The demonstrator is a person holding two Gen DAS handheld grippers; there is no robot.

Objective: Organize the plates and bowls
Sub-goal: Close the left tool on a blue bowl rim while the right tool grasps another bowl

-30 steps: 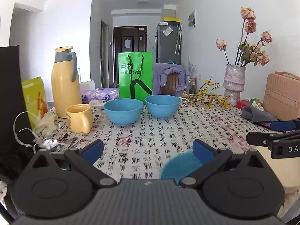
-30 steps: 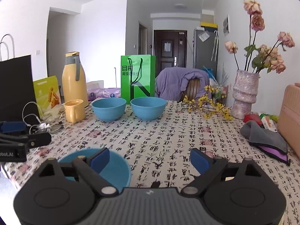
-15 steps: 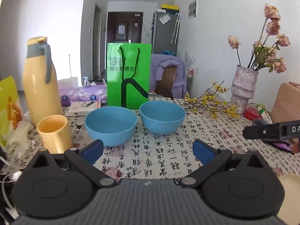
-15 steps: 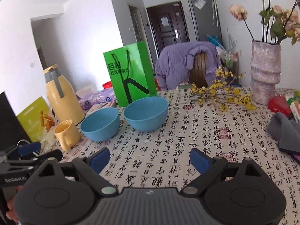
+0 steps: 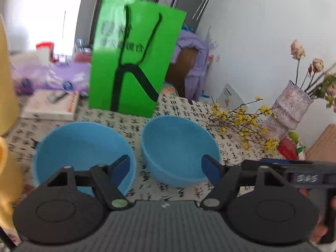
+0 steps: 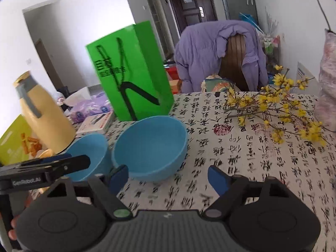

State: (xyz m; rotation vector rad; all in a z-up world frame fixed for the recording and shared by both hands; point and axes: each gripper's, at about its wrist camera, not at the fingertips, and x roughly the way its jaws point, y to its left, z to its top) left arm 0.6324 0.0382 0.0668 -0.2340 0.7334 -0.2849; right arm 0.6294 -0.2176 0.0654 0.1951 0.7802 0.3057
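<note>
Left wrist view, bowls: two blue bowls sat side by side on the bench [image 5: 189, 109], which wore a cloth printed with black calligraphy. The left bowl [image 5: 82, 147] lay behind the left finger; the right bowl [image 5: 178, 147] lay between the two fingers [image 5: 120, 169], slightly ahead of the tips.
Left wrist view, fingers: the left gripper [image 5: 166, 168] had its blue-padded fingers spread wide and held nothing.
Left wrist view, writing: the green paper bag [image 5: 134, 58] behind the bowls carried dark characters, too blurred to read. The other tool at the right edge showed a white label, perhaps "DAS", though it was smeared.
Left wrist view, pose: the gripper was low over the bench, tilted, aimed at the right bowl.
Right wrist view, bowls: the right bowl [image 6: 151, 145] lay just ahead of the left finger tip and mostly left of the gap; the left bowl [image 6: 88, 153] sat beside it, partly hidden by the left gripper [image 6: 69, 163].
Right wrist view, fingers: the right gripper [image 6: 168, 177] had its fingers [image 6: 217, 180] spread apart over bare cloth, empty.
Right wrist view, writing: the left gripper's side read "GenRobot.AI". The green bag's [image 6: 130, 71] characters were not sharp enough to read.
Right wrist view, pose: the gripper was close above the bench, pointing across it toward a chair draped with a purple jacket [image 6: 210, 48]. Yellow flowering twigs [image 6: 273, 109] lay on the cloth to the right, and a yellow jug [image 6: 42, 113] stood at the left.
</note>
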